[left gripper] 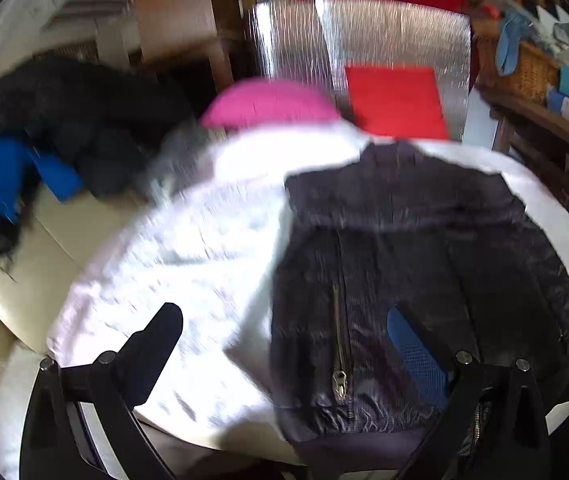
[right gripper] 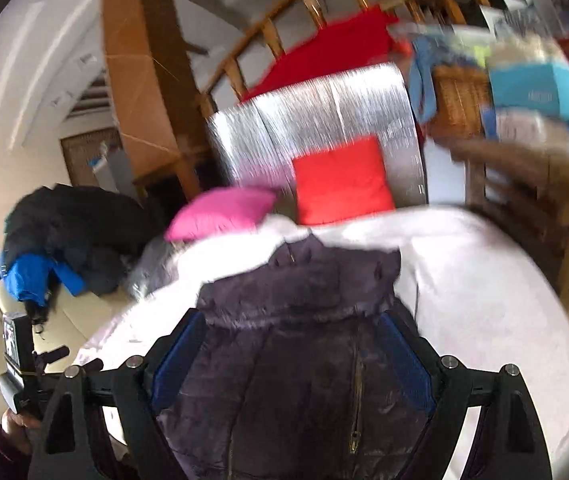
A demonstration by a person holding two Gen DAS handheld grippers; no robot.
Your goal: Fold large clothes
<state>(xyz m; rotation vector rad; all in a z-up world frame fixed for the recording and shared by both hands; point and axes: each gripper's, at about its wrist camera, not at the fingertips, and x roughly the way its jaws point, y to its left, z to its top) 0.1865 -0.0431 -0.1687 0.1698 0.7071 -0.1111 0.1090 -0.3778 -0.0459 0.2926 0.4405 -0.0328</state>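
Observation:
A dark padded jacket (left gripper: pixel 424 240) with a brass zip (left gripper: pixel 339 344) lies spread front-up on a white sheet (left gripper: pixel 188 248), collar towards the far side. My left gripper (left gripper: pixel 288 320) is open just above it: the left finger hangs over the sheet, the blue-padded right finger over the jacket's front, and the jacket's left edge lies between them. In the right wrist view the same jacket (right gripper: pixel 296 360) fills the gap of my right gripper (right gripper: pixel 294 316), whose fingers stand wide on either side of the upper chest, below the collar. Nothing is gripped. Both views are blurred.
A heap of dark and blue clothes (left gripper: pixel 64 132) lies at the left on a cream surface (left gripper: pixel 44 264). Behind the sheet are a pink cushion (left gripper: pixel 272 104), a red cushion (left gripper: pixel 396 100) and a silver foil mat (left gripper: pixel 364 32). A wicker basket (left gripper: pixel 524 68) and wooden furniture stand at the right.

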